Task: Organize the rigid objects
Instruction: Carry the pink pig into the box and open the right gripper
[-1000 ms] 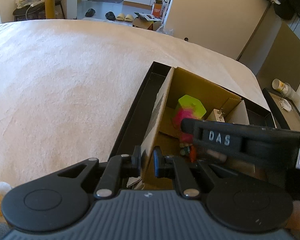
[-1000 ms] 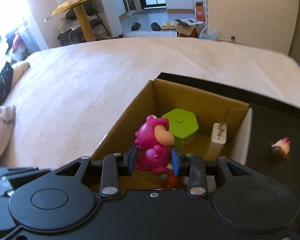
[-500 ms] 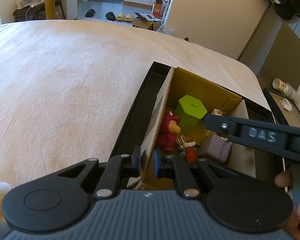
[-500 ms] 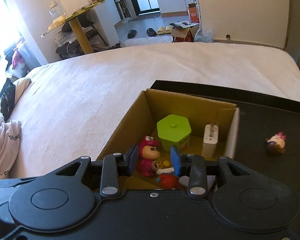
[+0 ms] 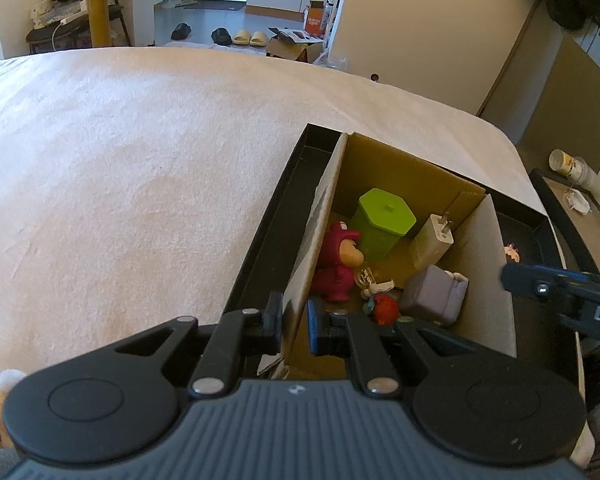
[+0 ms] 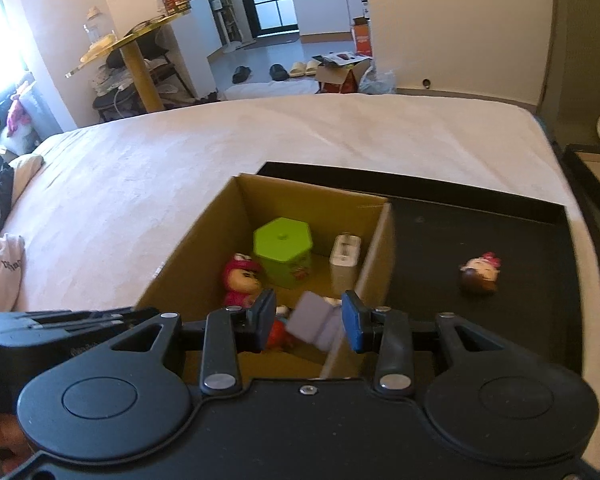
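The left gripper [image 5: 294,326] pinches the cardboard box [image 5: 320,216] wall, steadying it. The right gripper [image 6: 309,322] hovers empty, fingers moderately apart. The last doll figurine [image 6: 479,274] lies on the black tray [image 6: 520,248]; best approach from above, squarely.

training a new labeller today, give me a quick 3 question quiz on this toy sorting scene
1. True or false: the left gripper is clamped on the wall of the cardboard box.
2. Which toy lies outside the box, on the black tray?
A. pink bear figure
B. green hexagonal container
C. small doll head
3. Fill in: the right gripper holds ____ between its pads.

Key: 1 true; 2 C; 3 nothing, its jaws stand apart above the box.
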The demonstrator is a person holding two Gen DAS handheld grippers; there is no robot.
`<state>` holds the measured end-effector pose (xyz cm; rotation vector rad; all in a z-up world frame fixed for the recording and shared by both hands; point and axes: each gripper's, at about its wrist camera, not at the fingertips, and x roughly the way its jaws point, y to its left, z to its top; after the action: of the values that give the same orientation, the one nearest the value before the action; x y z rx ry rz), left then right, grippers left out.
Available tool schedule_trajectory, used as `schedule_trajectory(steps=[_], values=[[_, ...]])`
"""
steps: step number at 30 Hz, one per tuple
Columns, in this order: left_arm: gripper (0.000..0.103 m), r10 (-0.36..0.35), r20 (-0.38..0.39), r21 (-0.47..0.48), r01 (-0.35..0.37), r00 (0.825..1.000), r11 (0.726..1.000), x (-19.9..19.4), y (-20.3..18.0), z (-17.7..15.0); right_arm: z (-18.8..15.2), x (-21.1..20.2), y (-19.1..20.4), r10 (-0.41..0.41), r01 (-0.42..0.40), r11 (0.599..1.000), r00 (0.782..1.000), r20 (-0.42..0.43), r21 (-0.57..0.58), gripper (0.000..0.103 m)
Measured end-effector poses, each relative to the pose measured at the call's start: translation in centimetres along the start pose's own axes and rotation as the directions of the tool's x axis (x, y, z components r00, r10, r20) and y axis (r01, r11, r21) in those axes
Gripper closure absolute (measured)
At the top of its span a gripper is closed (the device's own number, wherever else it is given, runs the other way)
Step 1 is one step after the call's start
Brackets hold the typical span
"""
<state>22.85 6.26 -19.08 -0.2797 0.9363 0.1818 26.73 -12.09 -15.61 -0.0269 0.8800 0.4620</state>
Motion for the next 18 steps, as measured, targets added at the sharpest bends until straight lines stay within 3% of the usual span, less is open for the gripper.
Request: schedule_trajectory(steps=[18], values=[[0.092,0.027,0.003,0.031,-0.027,1.000,0.999,0.0,-0.5,-0.2,-1.6,-0.1,-6.0,-0.143,0.142,0.988,0.990,0.018,0.054,0.058]])
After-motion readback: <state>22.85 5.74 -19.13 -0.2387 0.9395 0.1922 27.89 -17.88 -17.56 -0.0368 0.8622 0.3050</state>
